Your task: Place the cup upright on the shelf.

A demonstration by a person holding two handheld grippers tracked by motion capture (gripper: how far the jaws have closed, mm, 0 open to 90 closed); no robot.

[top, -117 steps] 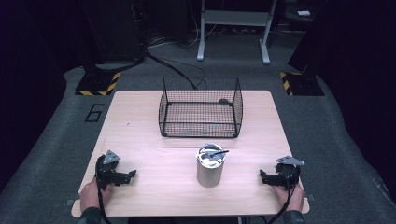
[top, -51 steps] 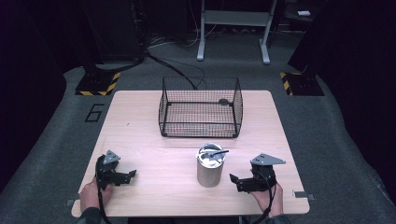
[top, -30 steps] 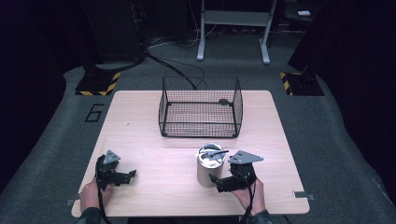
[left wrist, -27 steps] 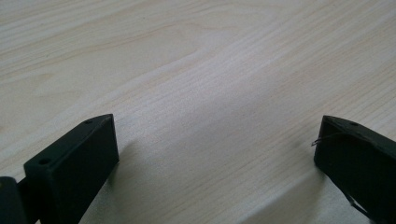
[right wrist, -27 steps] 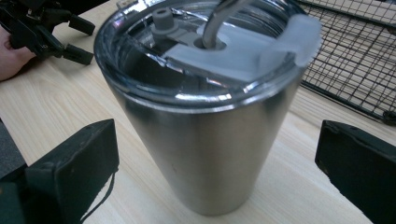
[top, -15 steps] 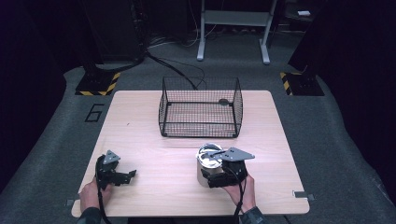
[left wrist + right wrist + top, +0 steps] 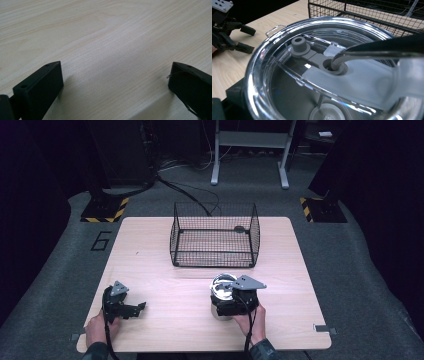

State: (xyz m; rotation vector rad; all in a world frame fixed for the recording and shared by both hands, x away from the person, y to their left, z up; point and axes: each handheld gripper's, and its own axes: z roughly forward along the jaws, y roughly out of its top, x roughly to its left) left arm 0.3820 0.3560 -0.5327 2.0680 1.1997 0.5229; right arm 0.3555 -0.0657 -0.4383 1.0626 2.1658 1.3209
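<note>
- While our right gripper [image 7: 226, 306] sits against the steel tumbler [image 7: 223, 292] near the table's [image 7: 165, 280] front edge, we cannot tell how its jaws stand.
- We see the tumbler's clear lid [image 7: 317, 75] close up, a bent straw [image 7: 372, 50] in its hole.
- Our left gripper [image 7: 135, 309] rests wide apart on bare wood.
- We see the wire basket [image 7: 215, 235] standing behind the tumbler.

The desk [image 7: 165, 270] is pale wood with fine grain lines. On it the basket [image 7: 215, 236] is black wire mesh. The cup [image 7: 220, 312] is shiny silver metal under a clear lid [image 7: 312, 72] with grey plugs and a dark straw [image 7: 372, 50]. Both grippers, left [image 7: 137, 308] and right [image 7: 231, 306], are black with grey plates. Yellow-and-black hazard stripes [image 7: 102, 212] mark the grey floor [image 7: 350, 245].
</note>
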